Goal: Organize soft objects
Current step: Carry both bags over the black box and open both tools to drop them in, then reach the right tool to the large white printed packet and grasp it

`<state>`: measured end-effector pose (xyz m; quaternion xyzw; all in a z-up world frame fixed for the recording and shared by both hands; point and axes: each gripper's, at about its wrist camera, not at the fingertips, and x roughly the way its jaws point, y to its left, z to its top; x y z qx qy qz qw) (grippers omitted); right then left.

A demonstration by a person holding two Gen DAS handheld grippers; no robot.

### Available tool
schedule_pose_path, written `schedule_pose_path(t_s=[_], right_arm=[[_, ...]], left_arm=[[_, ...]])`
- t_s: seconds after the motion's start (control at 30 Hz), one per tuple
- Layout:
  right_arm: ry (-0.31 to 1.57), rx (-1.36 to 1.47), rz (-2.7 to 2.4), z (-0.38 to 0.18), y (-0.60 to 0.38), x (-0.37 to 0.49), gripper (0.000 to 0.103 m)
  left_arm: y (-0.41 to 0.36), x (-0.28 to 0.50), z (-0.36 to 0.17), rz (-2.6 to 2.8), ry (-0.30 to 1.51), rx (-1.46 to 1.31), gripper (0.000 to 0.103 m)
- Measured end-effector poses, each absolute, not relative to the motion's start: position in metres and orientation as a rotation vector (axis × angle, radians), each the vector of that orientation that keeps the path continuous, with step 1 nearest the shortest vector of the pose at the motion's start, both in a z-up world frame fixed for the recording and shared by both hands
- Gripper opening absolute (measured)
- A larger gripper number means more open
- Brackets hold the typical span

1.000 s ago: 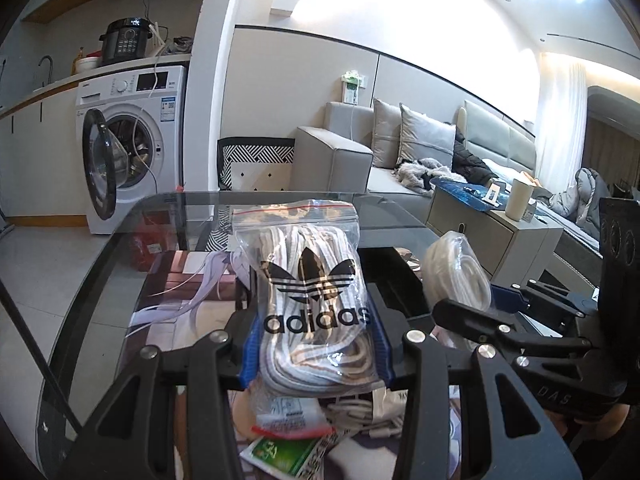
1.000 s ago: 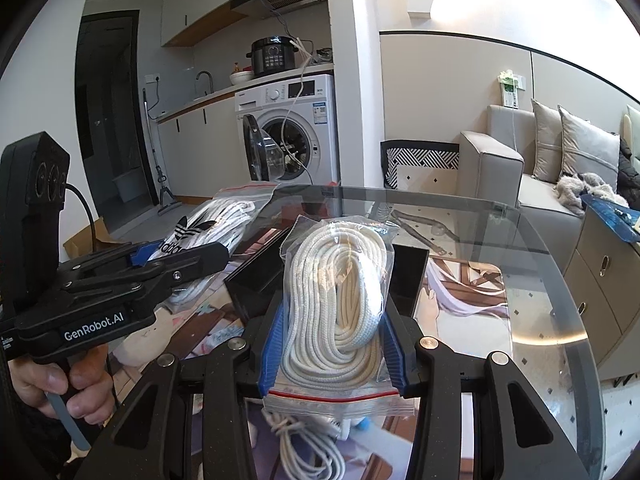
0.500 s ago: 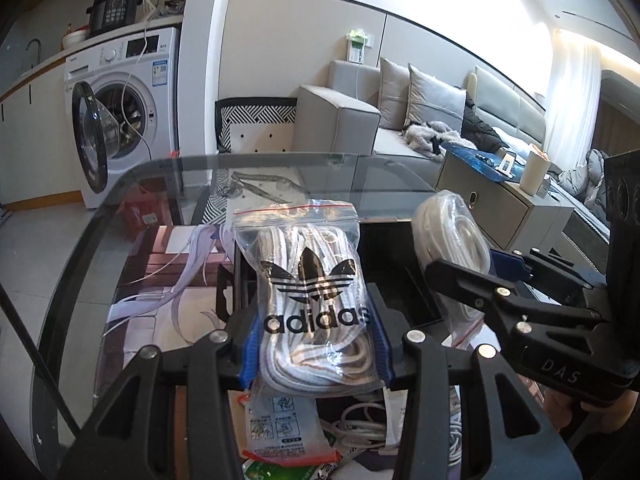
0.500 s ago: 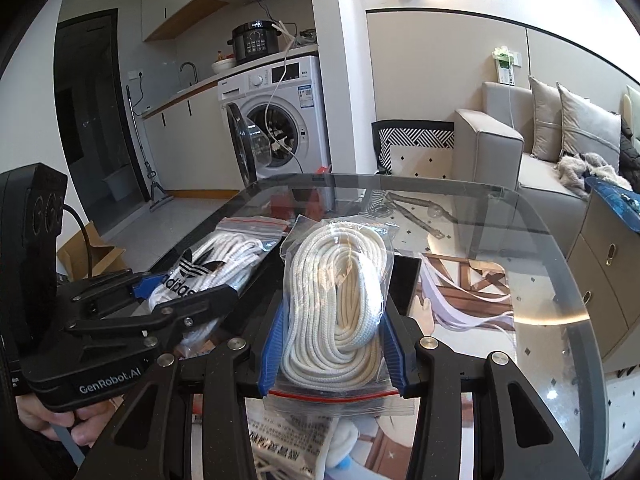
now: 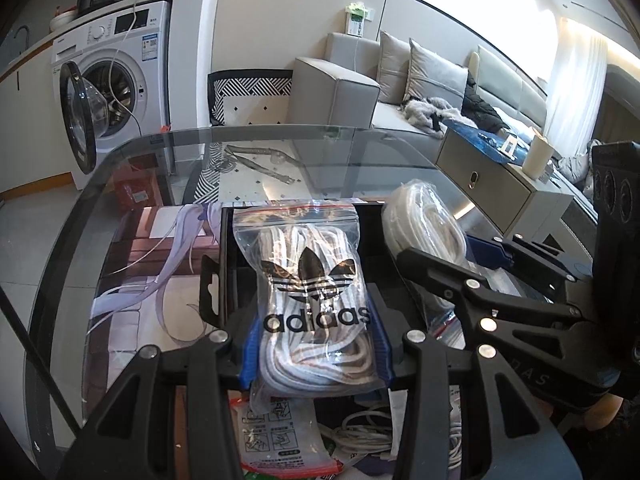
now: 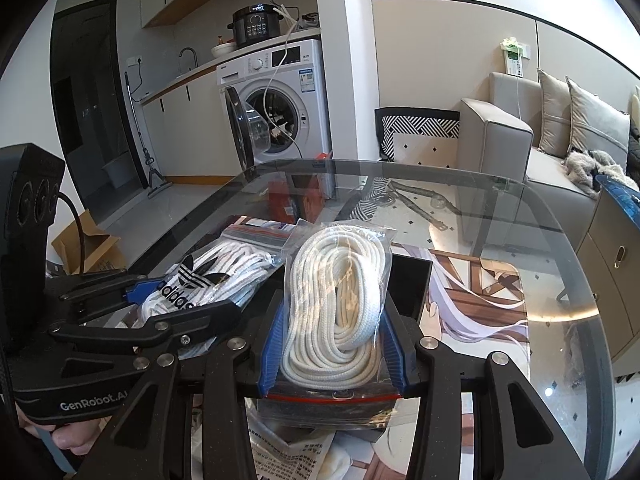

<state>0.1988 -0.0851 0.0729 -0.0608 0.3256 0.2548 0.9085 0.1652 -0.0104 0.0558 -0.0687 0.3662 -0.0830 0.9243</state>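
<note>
My left gripper [image 5: 316,346] is shut on a clear adidas zip bag of white laces [image 5: 312,300], held over a black open box [image 5: 228,248] on the glass table. My right gripper [image 6: 334,346] is shut on a clear zip bag of white rope [image 6: 336,304], also over the black box [image 6: 412,280]. Each gripper shows in the other's view: the right gripper [image 5: 452,276] with its rope bag [image 5: 424,220] at right, the left gripper [image 6: 160,304] with the adidas bag [image 6: 208,276] at left. The two bags are side by side.
The glass table [image 5: 100,208] carries a printed anime mat [image 6: 480,292]. More packets and white cables [image 5: 360,436] lie under the grippers. A washing machine [image 5: 108,76] with its door open, a sofa [image 6: 520,148] and a cabinet [image 5: 500,196] stand beyond.
Both grippers have moved down and forward with their bags, tilting towards the table; the black box now lies right under both bags. Both stay shut.
</note>
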Motion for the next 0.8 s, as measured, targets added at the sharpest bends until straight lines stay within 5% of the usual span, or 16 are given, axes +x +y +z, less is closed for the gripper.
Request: schedule_pose_path(t_s=[0.33, 0.4, 0.63, 0.73, 0.8], right_arm=[[0.645, -0.160, 0.463, 0.075, -0.092, 0.200, 0.063], [0.640, -0.157, 0.451, 0.077, -0.096, 0.198, 0.068], [0.598, -0.128, 0.414, 0.088, -0.113, 0.182, 0.088], [0.593, -0.096, 0.403, 0.092, -0.124, 0.172, 0.099], [0.597, -0.076, 0.406, 0.093, -0.128, 0.169, 0.102]], left_arm=[[-0.006, 0.172, 0.054, -0.181, 0.762, -0.151, 0.052], [-0.005, 0.171, 0.054, -0.175, 0.758, -0.151, 0.064], [-0.003, 0.163, 0.059, -0.195, 0.712, -0.151, 0.080], [0.002, 0.153, 0.062, -0.160, 0.671, -0.135, 0.103], [0.005, 0.149, 0.064, -0.169, 0.658, -0.136, 0.103]])
